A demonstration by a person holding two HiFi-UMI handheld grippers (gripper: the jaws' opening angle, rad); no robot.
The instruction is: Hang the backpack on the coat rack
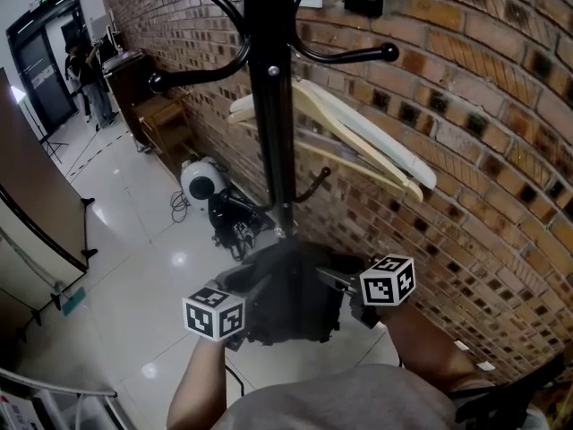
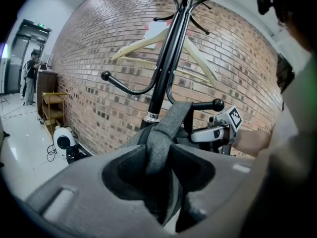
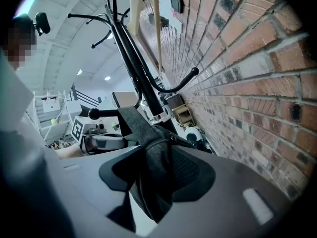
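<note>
The dark grey backpack point(image 1: 288, 292) hangs between my two grippers, right in front of the black coat rack pole point(image 1: 273, 106). My left gripper point(image 1: 246, 287) is shut on a grey strap point(image 2: 163, 143) that runs between its jaws. My right gripper point(image 1: 338, 280) is shut on a strap point(image 3: 151, 157) of the same bag. The strap rises to a knobbed hook arm point(image 2: 217, 104) of the rack; I cannot tell whether it rests on that arm. Each gripper view shows the other gripper, the right one point(image 2: 215, 132) and the left one point(image 3: 99, 142), just beyond the bag.
Pale wooden hangers point(image 1: 358, 137) hang on the rack beside the brick wall point(image 1: 466, 150). A white round device point(image 1: 201, 184) with cables lies on the floor at the rack's foot. A wooden shelf point(image 1: 166, 119) and a standing person point(image 1: 89, 79) are far left.
</note>
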